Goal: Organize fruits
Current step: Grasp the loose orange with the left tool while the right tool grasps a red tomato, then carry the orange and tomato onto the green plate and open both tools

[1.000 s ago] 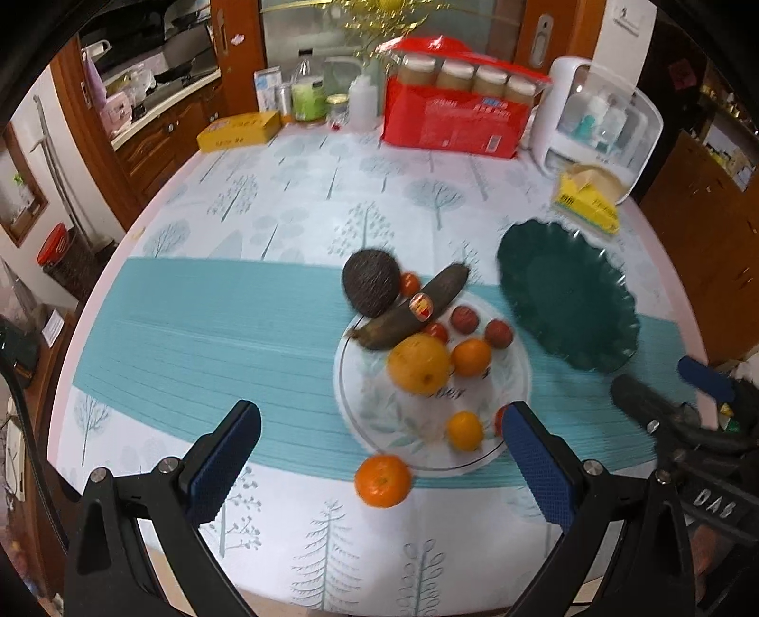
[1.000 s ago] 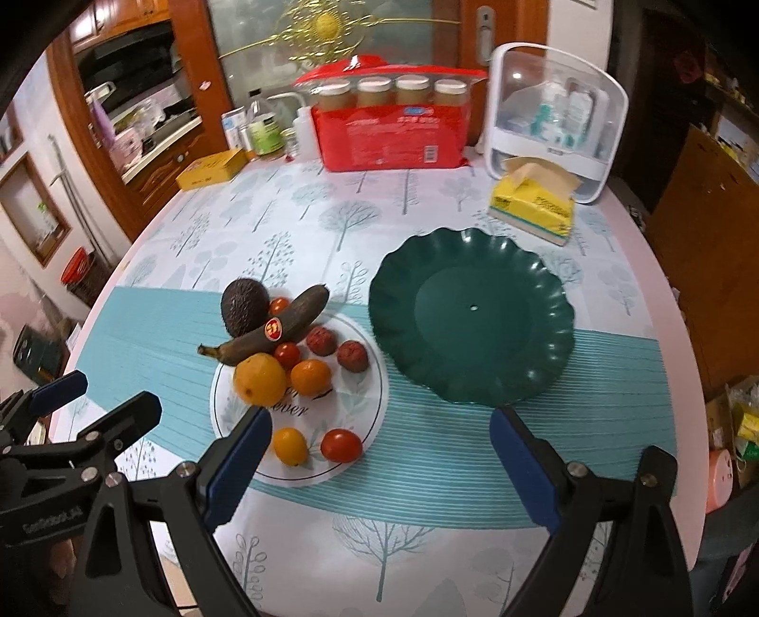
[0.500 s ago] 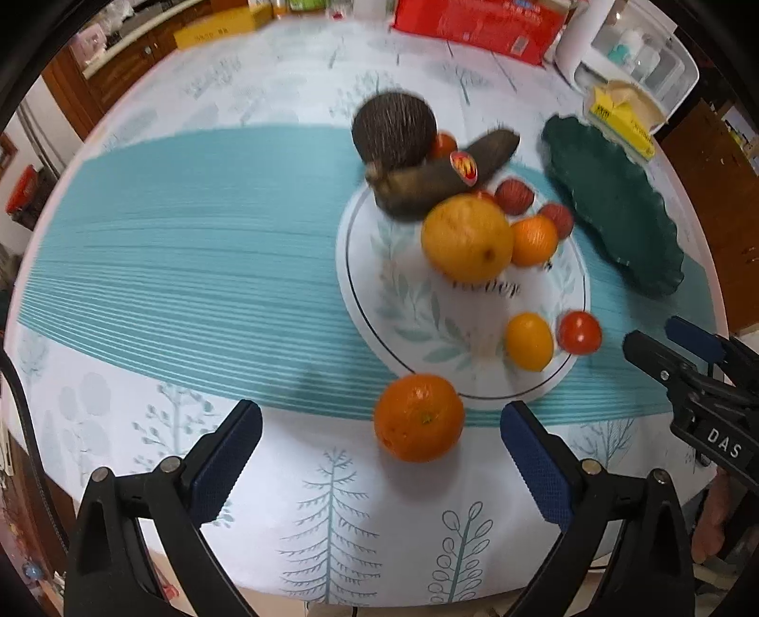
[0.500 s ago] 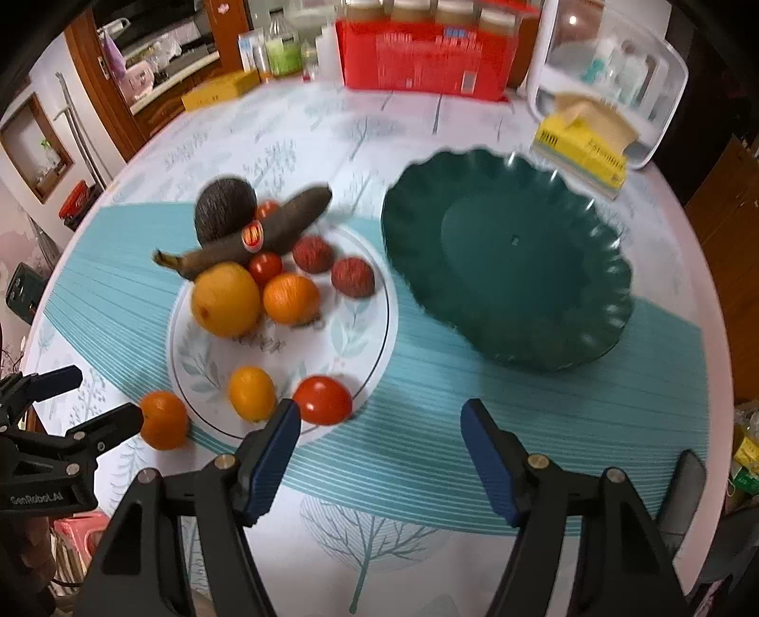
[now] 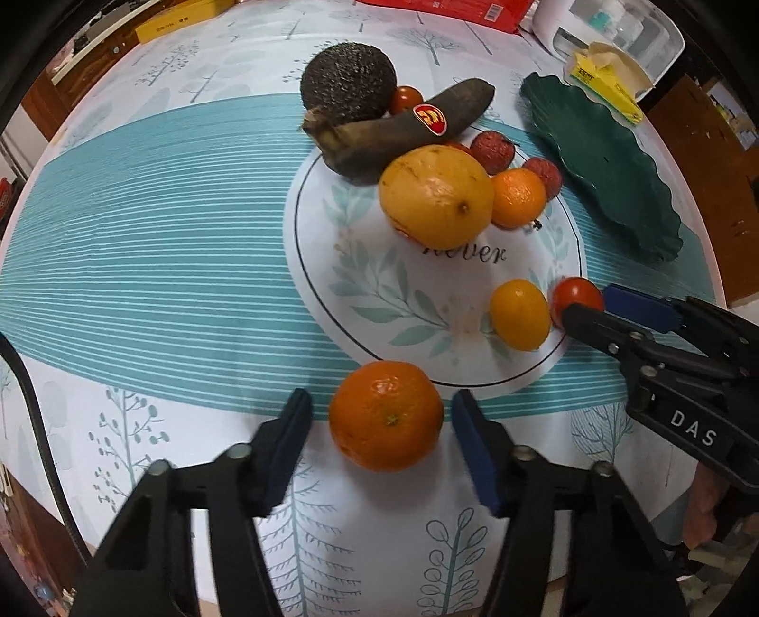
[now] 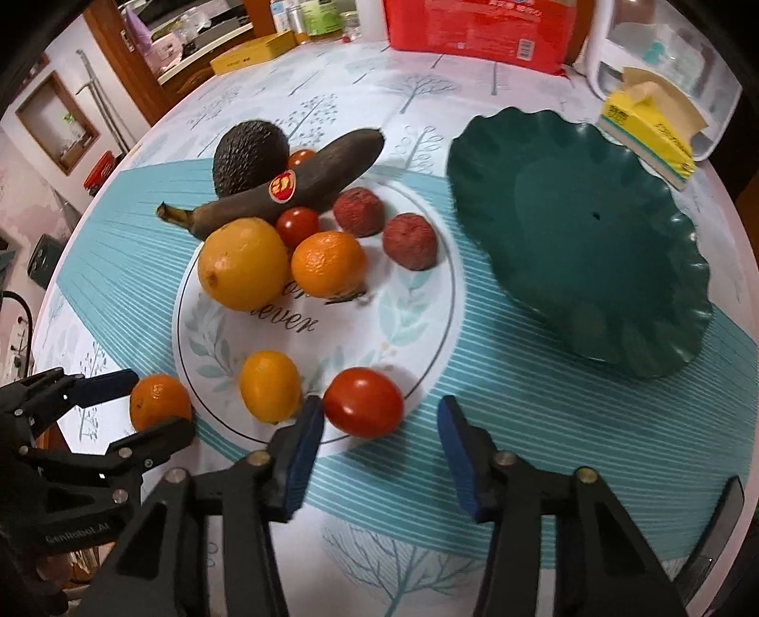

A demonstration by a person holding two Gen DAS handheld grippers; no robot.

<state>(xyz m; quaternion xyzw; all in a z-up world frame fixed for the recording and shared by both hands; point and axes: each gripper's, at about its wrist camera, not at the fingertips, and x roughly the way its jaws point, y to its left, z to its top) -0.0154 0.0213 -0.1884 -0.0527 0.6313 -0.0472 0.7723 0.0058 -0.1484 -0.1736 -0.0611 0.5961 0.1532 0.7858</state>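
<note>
A white leaf-print plate (image 5: 370, 266) (image 6: 427, 303) holds a dark banana (image 5: 403, 133), a large orange (image 5: 436, 204), smaller oranges, lychees and tomatoes; an avocado (image 5: 348, 80) sits at its far edge. A tangerine (image 5: 386, 422) (image 6: 159, 401) lies on the cloth just off the plate; my left gripper (image 5: 382, 422) is open with its pads on either side of it, not touching. My right gripper (image 6: 379, 422) is open around a red tomato (image 6: 363, 401) (image 5: 576, 296) at the plate's near rim. An empty dark green scalloped plate (image 6: 583, 247) (image 5: 612, 161) lies to the right.
A yellow tissue box (image 6: 650, 128), a white plastic container (image 6: 673, 61), a red multipack of jars (image 6: 479, 28) and a yellow box (image 6: 251, 52) stand along the table's far side. The round table's edge runs close on the near side.
Both grippers have dropped and moved forward toward the fruit. The left now straddles the tangerine, the right straddles the tomato, and both sets of jaws are narrower.
</note>
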